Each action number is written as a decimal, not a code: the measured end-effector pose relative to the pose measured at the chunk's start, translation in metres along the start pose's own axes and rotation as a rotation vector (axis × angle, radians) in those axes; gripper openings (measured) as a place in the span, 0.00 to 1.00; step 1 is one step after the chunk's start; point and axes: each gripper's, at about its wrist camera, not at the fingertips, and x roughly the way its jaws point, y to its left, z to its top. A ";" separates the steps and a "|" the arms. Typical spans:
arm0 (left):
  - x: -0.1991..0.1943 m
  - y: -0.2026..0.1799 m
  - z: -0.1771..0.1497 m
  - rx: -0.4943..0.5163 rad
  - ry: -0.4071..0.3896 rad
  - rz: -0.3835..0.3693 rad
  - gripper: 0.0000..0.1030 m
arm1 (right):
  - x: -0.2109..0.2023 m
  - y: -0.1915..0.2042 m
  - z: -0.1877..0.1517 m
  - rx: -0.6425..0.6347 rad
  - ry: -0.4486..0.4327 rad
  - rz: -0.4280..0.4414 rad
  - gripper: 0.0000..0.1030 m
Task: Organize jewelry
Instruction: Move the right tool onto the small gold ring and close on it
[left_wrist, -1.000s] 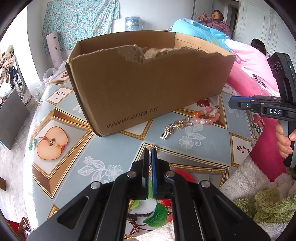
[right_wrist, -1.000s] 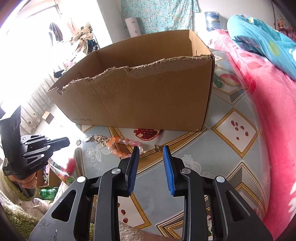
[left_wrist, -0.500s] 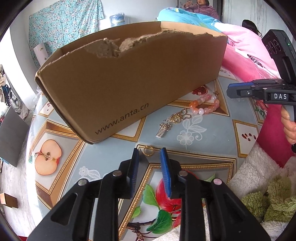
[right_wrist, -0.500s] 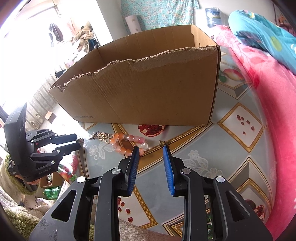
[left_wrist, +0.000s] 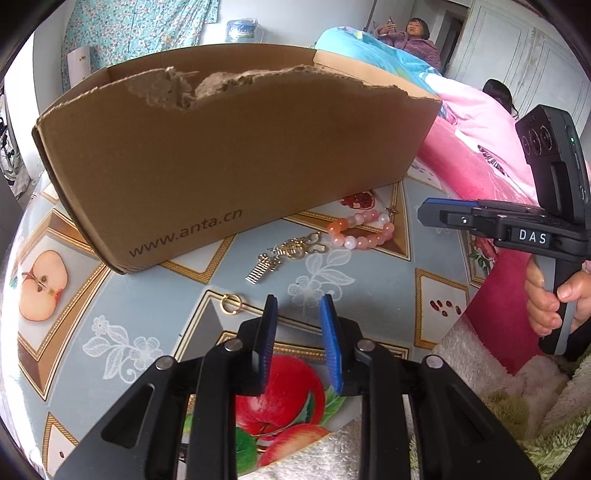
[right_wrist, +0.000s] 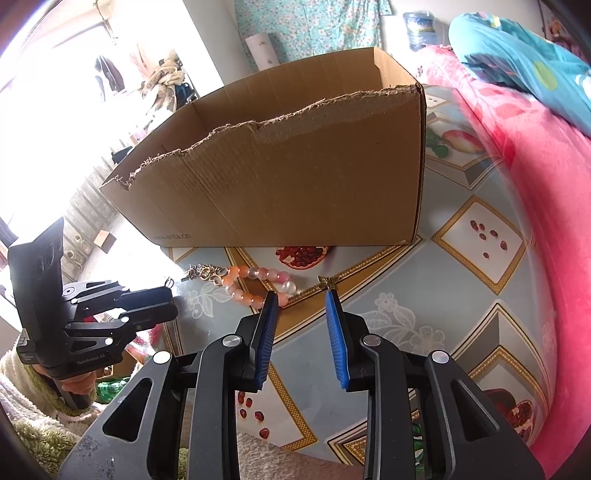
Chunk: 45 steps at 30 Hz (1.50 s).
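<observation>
**Both grippers parted over the jewelry, nothing picked up**

So the setup is a cardboard box with a ragged, torn top edge sitting on a table covered in a fruit-print cloth. The jewelry lies on the cloth right in front of the box's printed side, not inside it.

The left gripper has just been opening up: its blue-padded jaws now stand apart with only bare tablecloth between them. A small gold ring lies flat on the cloth just off to the left of the left finger, not touching it. A bit further ahead there's a gold chain with a flat charm, and it runs into a pink bead bracelet that sits close to the base of the box. A tiny gold charm lies just beside the far end of the beads.

The right gripper is parted too and holds nothing. In its own view the left fingertip overlaps the near end of the bracelet, and the small gold charm sits just beyond the right fingertip; can't tell if either is actually touching.

Each gripper shows up in the other's view, held by a hand over a fluffy sleeve. A pink blanket lies along the right edge of the table
</observation>
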 end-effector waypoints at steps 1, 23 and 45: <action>-0.001 -0.001 -0.001 0.006 -0.002 0.005 0.22 | 0.000 0.000 0.000 0.000 0.001 0.000 0.27; -0.020 0.032 0.012 -0.057 -0.063 0.199 0.22 | -0.008 0.002 -0.007 0.012 -0.018 0.013 0.38; -0.039 0.052 -0.017 -0.204 -0.057 0.344 0.22 | 0.026 0.115 0.004 -0.484 -0.003 0.268 0.32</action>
